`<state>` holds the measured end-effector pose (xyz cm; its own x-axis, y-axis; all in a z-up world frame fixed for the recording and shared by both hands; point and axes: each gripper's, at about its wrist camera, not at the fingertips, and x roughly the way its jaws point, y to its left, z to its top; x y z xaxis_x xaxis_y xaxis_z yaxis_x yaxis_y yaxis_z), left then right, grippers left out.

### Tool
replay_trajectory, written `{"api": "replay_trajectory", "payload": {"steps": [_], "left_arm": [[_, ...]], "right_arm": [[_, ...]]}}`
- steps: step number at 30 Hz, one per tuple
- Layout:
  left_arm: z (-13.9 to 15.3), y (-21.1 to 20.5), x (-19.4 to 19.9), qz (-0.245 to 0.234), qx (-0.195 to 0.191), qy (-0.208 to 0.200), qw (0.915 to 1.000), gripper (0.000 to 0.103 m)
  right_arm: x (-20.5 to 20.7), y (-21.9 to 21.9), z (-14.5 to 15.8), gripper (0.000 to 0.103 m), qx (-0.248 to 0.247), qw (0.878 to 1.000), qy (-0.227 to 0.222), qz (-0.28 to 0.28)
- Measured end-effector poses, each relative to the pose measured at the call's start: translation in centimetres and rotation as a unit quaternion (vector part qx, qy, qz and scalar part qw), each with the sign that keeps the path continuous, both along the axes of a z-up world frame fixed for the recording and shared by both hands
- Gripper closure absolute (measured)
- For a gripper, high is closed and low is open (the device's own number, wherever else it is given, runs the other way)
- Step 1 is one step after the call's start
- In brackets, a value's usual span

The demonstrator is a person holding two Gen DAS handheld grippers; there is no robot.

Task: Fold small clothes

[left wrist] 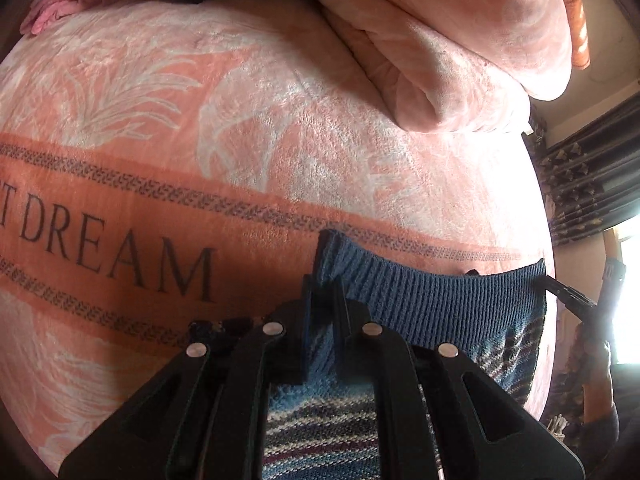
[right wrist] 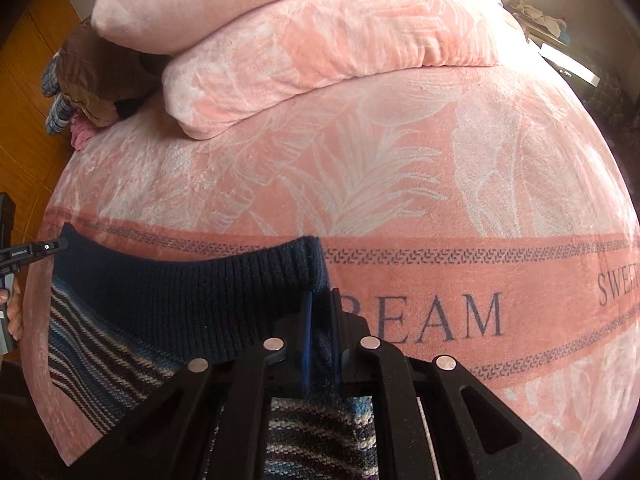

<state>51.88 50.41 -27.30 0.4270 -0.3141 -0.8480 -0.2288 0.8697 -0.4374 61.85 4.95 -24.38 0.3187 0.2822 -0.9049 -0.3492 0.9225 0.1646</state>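
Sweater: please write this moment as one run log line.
left gripper: shut on sweater | right gripper: shut on sweater | sweater: over blanket

Ahead of the sweater (left wrist: 432, 296), the pink blanket (left wrist: 168, 128) lies flat and open across its middle, while folded quilts (right wrist: 304, 64) block the far end and a heap of clothes (right wrist: 96, 80) crowds the far corner.

I count one striped sweater (left wrist: 432, 304) and my two grippers, left (left wrist: 322, 312) and right (right wrist: 322, 328). Under them lies one blanket (right wrist: 400, 184), with two folded pink quilts (right wrist: 320, 64) stacked at its far end. Beside those sits one heap of clothes (right wrist: 92, 80).
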Motion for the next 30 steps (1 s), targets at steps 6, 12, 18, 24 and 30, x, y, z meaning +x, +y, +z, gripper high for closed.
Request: {"api": "replay_trajectory", "payload": {"steps": [6,12,18,24,30], "left_arm": [[-1.4,0.3,1.2,0.003,0.012,0.020,0.9997,0.097],[-5.6,0.8,2.3,0.017,0.003,0.054,0.9984,0.096],[-7.7,0.8,2.2,0.017,0.003,0.066,0.9977,0.096],[-5.6,1.1,0.4,0.051,0.045,0.036,0.9970,0.076],[-1.8,-2.4,-3.9,-0.024,-0.023,-0.064,0.9974,0.073]], "right_arm": [[1.4,0.4,-1.4,0.096,-0.008,1.000,0.009,-0.009],[2.3,0.6,-4.7,0.096,-0.019,0.999,0.030,-0.020],[2.8,0.8,-7.1,0.096,-0.025,0.998,0.044,-0.026],[1.8,1.1,-8.2,0.077,-0.039,0.999,0.021,-0.030],[-1.7,-1.0,-4.0,0.070,0.046,0.998,-0.011,-0.028]]}}
